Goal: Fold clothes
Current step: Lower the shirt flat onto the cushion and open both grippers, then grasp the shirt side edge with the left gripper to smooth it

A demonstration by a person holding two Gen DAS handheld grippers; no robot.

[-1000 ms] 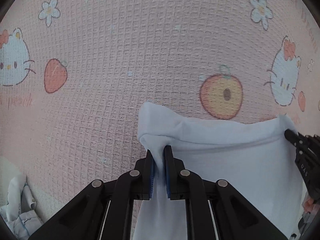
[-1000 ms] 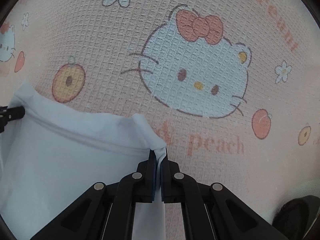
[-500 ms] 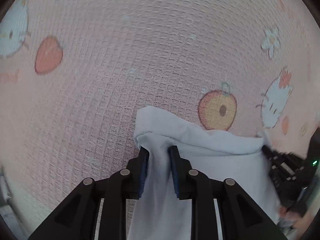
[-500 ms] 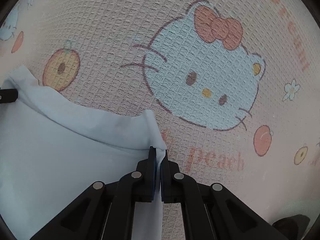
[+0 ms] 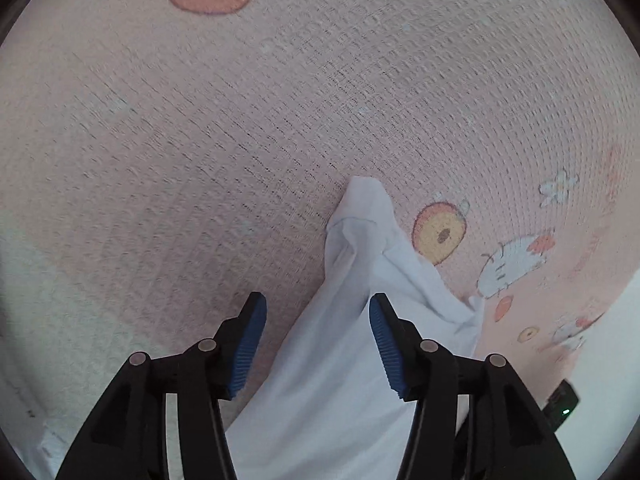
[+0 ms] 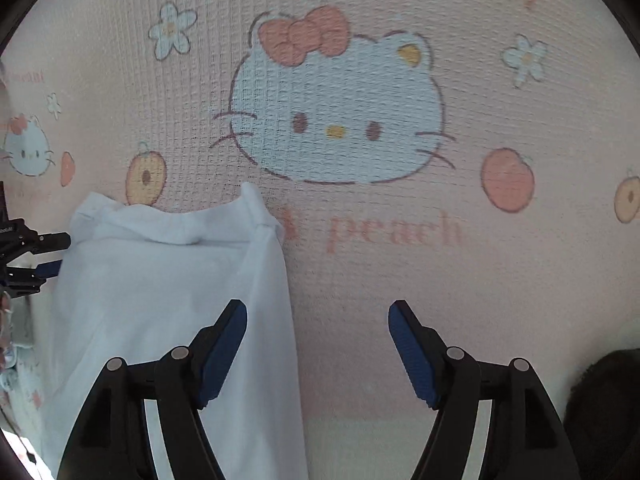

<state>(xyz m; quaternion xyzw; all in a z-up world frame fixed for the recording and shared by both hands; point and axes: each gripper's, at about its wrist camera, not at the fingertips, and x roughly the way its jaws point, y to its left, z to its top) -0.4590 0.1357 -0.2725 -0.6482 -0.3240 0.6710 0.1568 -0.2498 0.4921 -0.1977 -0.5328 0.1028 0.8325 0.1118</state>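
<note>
A white garment lies folded on the pink printed blanket. Its top corner points away from me in the left wrist view. My left gripper hangs over it with its jaws opening. The cloth runs between the blue pads but they do not press on it. In the right wrist view the garment lies at the left. My right gripper is opening wide beside the garment's right edge, with only blanket between its fingers. The left gripper shows at that view's left edge.
The blanket bears cartoon cats, peaches, flowers and the word "peach". A dark object sits at the lower right of the right wrist view. A black device with a green light lies at the blanket's edge by a white surface.
Both grippers have let go of the garment's corners and spread their jaws. The cloth has dropped onto the blanket. The left view has rolled and shifted, and the right gripper has drawn back.
</note>
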